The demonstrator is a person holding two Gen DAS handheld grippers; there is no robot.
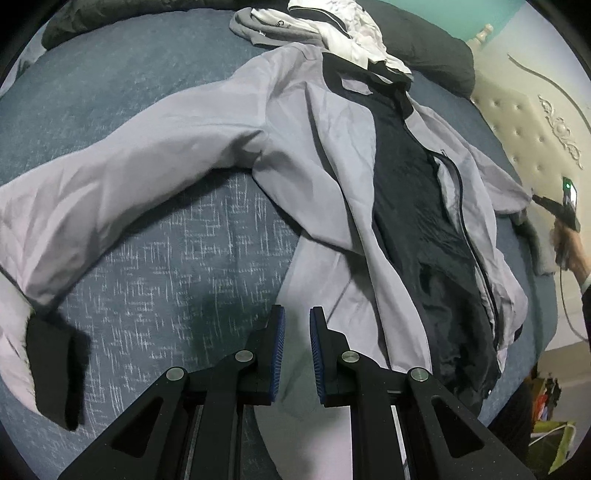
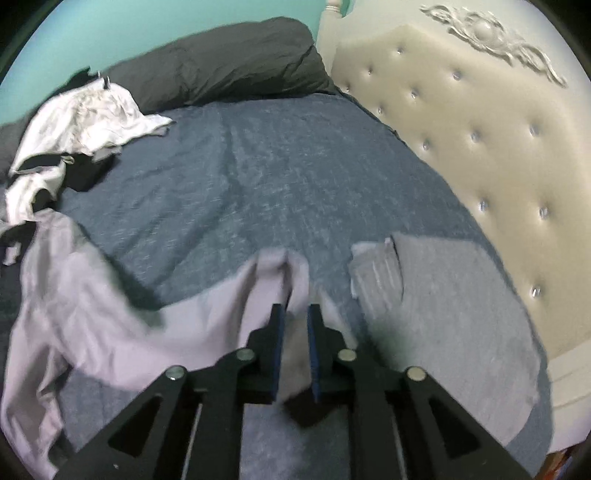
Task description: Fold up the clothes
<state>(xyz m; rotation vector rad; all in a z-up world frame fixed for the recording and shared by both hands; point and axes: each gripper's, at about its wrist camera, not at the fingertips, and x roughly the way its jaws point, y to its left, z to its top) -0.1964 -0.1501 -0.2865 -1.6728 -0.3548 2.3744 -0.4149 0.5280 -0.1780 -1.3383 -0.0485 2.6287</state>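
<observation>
Two fingers pairs slightly parted: our right gripper (image 2: 294, 314) straddles the jacket (image 1: 295, 155) sleeve (image 2: 280, 273); left gripper (image 1: 297, 317) empty above the hem.

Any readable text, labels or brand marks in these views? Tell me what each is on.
No text can be read.
White top: small dark logo, too small to read.
Jacket: small mark by the zip, too small to read.
Device with green light: screen blurred.
</observation>
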